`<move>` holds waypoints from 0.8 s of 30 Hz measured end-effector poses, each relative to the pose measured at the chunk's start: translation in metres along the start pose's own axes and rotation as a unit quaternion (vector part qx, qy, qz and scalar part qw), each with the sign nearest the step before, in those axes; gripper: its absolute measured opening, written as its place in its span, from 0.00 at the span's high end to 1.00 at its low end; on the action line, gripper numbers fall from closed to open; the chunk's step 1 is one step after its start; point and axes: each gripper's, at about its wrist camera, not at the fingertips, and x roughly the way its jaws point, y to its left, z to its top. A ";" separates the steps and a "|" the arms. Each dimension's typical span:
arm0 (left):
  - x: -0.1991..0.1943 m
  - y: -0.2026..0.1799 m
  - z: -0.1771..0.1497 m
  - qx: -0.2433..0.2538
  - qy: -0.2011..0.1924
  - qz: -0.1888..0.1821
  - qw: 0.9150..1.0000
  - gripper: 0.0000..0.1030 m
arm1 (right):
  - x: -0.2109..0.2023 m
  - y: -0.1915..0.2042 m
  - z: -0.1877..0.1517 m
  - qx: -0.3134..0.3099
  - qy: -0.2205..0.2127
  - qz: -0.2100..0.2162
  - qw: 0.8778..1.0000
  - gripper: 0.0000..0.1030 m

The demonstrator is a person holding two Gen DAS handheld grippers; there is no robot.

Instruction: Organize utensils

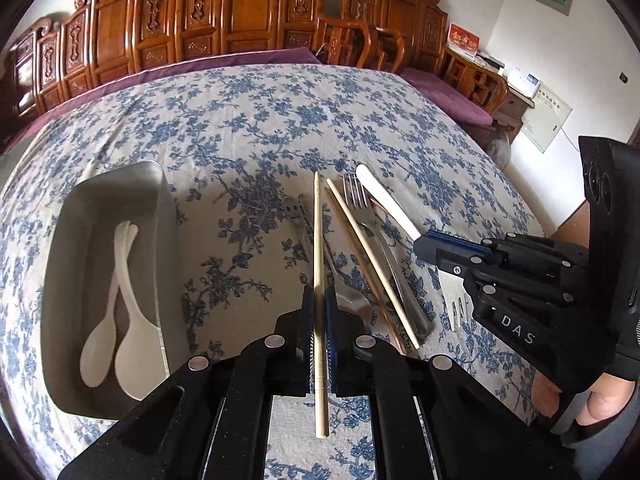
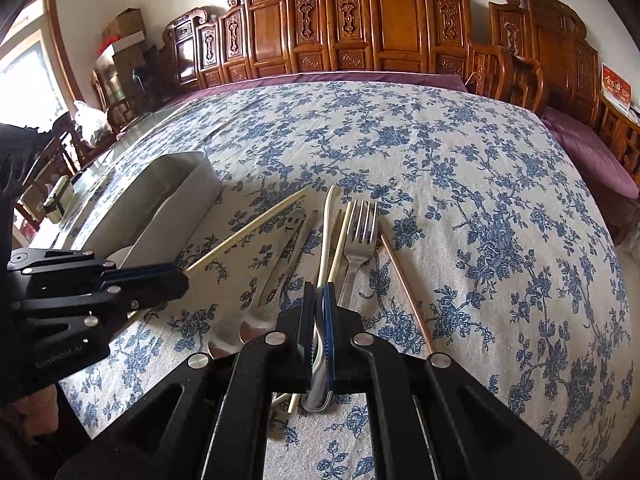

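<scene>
With the left gripper [image 1: 319,320] clamped on a pale chopstick [image 1: 318,240] right of the grey tray [image 1: 160,216] and the right gripper [image 2: 319,320] closed on a white utensil [image 2: 328,224], lift the chopstick level, then lower it lengthwise beside the white spoons [image 1: 120,300].

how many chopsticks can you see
3. One chopstick is clamped in the left gripper. A pale one lies loose beside the fork, and a reddish one lies right of it. Others may be hidden.
</scene>
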 end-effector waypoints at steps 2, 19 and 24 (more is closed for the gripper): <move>-0.005 0.003 0.000 0.002 -0.006 0.002 1.000 0.96 | 0.000 0.003 0.000 -0.002 -0.001 0.002 1.000 0.95; -0.057 0.047 -0.005 -0.015 -0.042 0.019 0.999 0.96 | 0.000 0.027 -0.002 -0.021 -0.002 0.020 1.000 0.95; -0.064 0.067 -0.009 -0.028 -0.047 0.034 0.998 0.96 | -0.002 0.035 -0.003 -0.026 -0.004 0.025 0.999 0.95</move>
